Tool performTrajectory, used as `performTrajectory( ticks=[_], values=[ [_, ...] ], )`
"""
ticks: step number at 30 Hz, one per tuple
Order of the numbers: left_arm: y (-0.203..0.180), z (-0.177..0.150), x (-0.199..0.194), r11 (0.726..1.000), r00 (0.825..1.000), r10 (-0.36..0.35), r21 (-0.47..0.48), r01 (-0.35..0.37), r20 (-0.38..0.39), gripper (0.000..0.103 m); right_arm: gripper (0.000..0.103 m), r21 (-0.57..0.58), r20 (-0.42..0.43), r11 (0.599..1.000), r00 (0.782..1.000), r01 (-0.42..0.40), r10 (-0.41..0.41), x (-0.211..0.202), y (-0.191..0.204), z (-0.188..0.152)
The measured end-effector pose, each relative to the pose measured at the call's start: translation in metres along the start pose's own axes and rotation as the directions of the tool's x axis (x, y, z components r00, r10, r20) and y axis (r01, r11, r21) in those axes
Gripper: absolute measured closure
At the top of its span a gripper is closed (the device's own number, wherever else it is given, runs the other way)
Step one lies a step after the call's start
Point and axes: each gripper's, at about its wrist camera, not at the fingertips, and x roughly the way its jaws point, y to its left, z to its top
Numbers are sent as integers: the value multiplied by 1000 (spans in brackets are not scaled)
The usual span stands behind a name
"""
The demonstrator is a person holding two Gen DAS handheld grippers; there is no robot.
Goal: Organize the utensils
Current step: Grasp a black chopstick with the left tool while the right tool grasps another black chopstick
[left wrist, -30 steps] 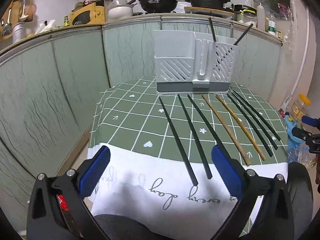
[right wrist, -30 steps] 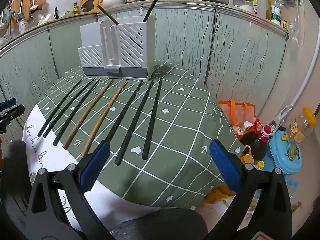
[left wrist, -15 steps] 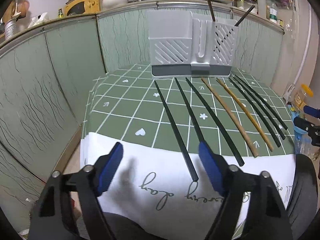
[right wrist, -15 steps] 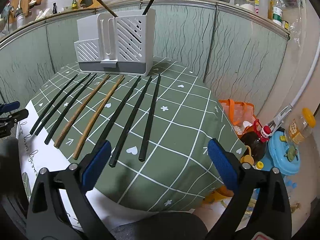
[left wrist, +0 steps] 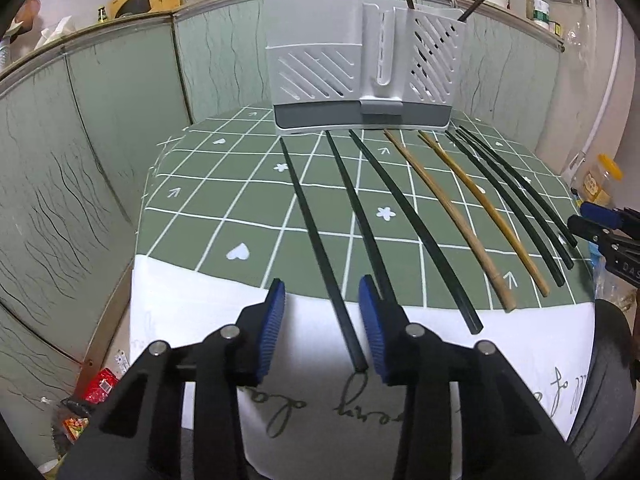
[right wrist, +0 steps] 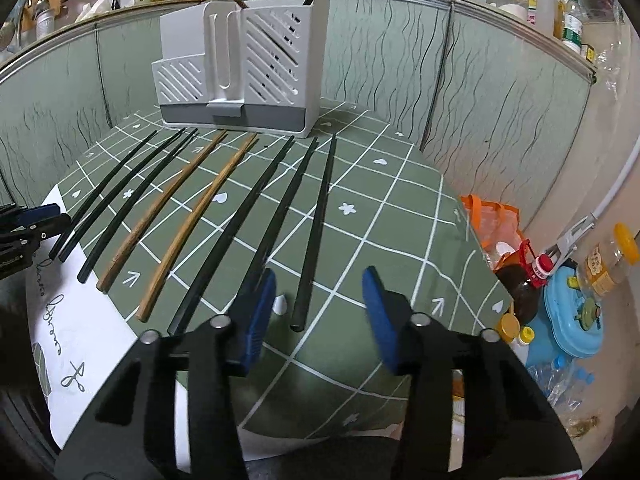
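Six black chopsticks [left wrist: 320,240] and two brown wooden ones [left wrist: 448,216] on a green cloth [left wrist: 224,208] gridded in white with hearts and flowers, before a grey slatted utensil holder [left wrist: 320,64]

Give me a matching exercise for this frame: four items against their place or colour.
Items:
1. utensil holder
2. brown chopsticks
3. left gripper
4. orange bag

Descriptions:
A. either side of the leftmost dark chopstick's near end
B. beside the table, low
C. far end of the table
D. flanked by dark chopsticks

Pairs: 1-C, 2-D, 3-A, 4-B
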Motion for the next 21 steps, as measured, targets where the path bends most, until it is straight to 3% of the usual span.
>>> performTrajectory(
  ticks=[5,11,21],
  values=[
    [-8,3,6,1000,1000,5,-3,-5,-20,68,75,-7,-16,1000,1000,1,-1,7,4,1],
    [-16,5,11,999,999,39,-11,-39,-23,80,87,8,-62,1000,998,-7,7,18,5,2],
    [-14,5,10,994,997,81,-77,-82,-17,90,96,70,-80,997,997,-10,16,22,7,0]
  ],
)
